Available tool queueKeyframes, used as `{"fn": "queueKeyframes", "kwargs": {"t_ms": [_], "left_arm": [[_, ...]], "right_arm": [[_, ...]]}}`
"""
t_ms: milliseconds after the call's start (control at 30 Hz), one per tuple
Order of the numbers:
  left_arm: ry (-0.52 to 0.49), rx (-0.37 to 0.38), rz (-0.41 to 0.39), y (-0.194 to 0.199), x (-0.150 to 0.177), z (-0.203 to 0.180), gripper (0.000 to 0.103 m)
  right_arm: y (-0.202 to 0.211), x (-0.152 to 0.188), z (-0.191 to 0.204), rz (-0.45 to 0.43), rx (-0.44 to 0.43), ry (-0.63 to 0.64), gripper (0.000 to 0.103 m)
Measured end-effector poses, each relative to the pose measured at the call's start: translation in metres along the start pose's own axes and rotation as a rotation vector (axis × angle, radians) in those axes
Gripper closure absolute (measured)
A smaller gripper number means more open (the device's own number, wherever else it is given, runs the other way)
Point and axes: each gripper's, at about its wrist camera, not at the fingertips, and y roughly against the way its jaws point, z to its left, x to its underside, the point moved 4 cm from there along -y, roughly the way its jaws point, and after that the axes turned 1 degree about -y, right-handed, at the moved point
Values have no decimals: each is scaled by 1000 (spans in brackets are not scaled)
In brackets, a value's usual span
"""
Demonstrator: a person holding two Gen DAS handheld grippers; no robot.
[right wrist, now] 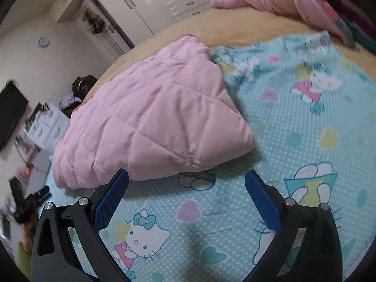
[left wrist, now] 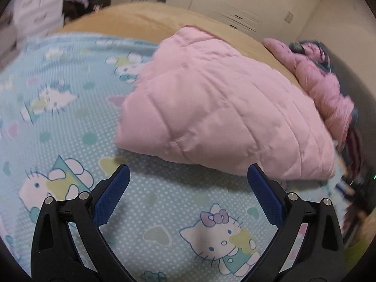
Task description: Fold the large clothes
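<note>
Both the left gripper and the right gripper hover released with blue pads spread wide, empty, just short of the folded pink quilted puffer jacket lying ahead on the turquoise cartoon-cat-print sheet.

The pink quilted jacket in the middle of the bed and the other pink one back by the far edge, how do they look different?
The pink quilted jacket is folded into a compact flat bundle, while the far pink garment lies crumpled in a loose heap. The folded one rests mostly on the Hello Kitty sheet; the crumpled one sits on the tan cover among other dark clothes. The folded one is a paler pink. Both are puffy and pink, and neither gripper touches either.
</note>
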Motion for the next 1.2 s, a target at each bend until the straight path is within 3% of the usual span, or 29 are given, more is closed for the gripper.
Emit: {"fn": "queueKeyframes", "kwargs": {"t_ms": [167,367,500,900,1067,1200], "left_arm": [[175,117,18,-6,-19,30,9],[244,158,117,-41,-33,47,9],[288,228,169,-62,-33,47,9],[242,266,175,-85,-52,30,8],[236,252,165,-93,-54,24,8],[239,250,152,-99,-57,20,8]], "right_arm": [[-12,-4,-16,62,-61,-83,4],[-32,-9,-25,136,-128,-170,4],[-45,-19,-28,143,-177,-217,4],[-78,-60,-50,164,-307,-414,4],[-83,-65,-50,128,-267,-374,4],[-89,-71,-48,113,-294,-369,5]]}}
